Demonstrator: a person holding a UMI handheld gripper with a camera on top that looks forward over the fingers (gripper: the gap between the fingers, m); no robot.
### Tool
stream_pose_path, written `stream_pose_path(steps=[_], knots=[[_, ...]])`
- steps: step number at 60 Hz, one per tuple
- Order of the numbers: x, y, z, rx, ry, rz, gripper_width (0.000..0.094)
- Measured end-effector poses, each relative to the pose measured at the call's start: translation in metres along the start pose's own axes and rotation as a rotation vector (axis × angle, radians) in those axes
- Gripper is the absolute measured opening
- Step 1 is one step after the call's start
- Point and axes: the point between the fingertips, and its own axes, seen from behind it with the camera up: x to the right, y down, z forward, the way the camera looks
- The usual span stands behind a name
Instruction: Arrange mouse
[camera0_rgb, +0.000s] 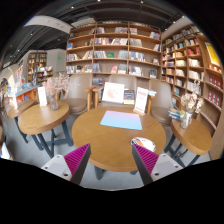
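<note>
A round wooden table (105, 140) stands just ahead of my fingers. A pale blue and pink rectangular mat (121, 120) lies flat on its far half. A small white and red thing (143, 143) lies on the table's edge just beyond my right finger; I cannot tell whether it is the mouse. My gripper (110, 163) is open and empty, held above the table's near edge with its magenta pads (78, 157) wide apart. Nothing stands between the fingers.
A second round table (40, 117) stands to the left and a third (195, 133) to the right. Chairs (146, 97) and a white board (113, 93) stand behind the middle table. Tall bookshelves (115, 50) line the back and right walls.
</note>
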Motion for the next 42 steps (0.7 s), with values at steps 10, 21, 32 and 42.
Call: stream_pose_path(steps=[10,21,32,42], knots=[[0.047,0.015,0.009,-0.025,0.078,0.018,0.0858],[0.114,0.041,0.021,-0.062,0.167,0.056,0.0859],[0.157,0.058,0.034,-0.078,0.217,0.069,0.0857],[0.171,0.07,0.056,-0.085,0.22,0.073,0.0858]])
